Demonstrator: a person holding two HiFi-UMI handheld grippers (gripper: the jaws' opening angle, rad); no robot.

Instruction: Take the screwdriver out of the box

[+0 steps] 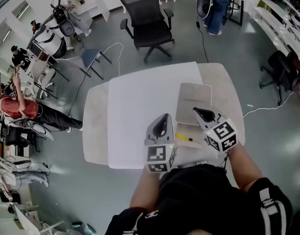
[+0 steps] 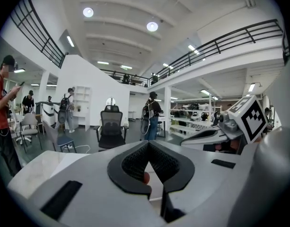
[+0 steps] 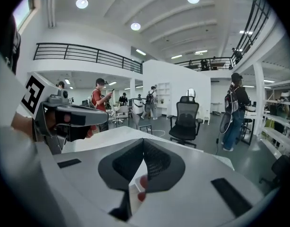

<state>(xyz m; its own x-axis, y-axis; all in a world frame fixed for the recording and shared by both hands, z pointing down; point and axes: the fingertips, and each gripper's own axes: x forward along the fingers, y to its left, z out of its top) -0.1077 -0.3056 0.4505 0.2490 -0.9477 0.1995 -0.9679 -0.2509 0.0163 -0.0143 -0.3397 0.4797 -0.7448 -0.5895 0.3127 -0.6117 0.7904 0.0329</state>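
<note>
Left gripper (image 2: 147, 145): its jaws are pressed together at the tips, nothing between them. Same for the right gripper (image 3: 144, 142), dark pads meeting in a point with nothing held. Both gripper views look out across the room rather than down into anything, and each one catches the other gripper off to the side.

From the head view we can see the yellow-handled screwdriver (image 1: 183, 137) lying inside the open box (image 1: 194, 98), right between the two grippers. The left one sits just beside the box's left edge. The right one is over its right side, with its marker cube near the box's front corner. We can't tell whether either gripper is actually touching the box. The lid is folded back on the far side, away from us.

The box sits on the right part of a white bench (image 1: 135, 121), close to the near edge. Beyond the bench there's a black office chair (image 1: 149, 26) on the grey floor, and a few people standing around further out.
</note>
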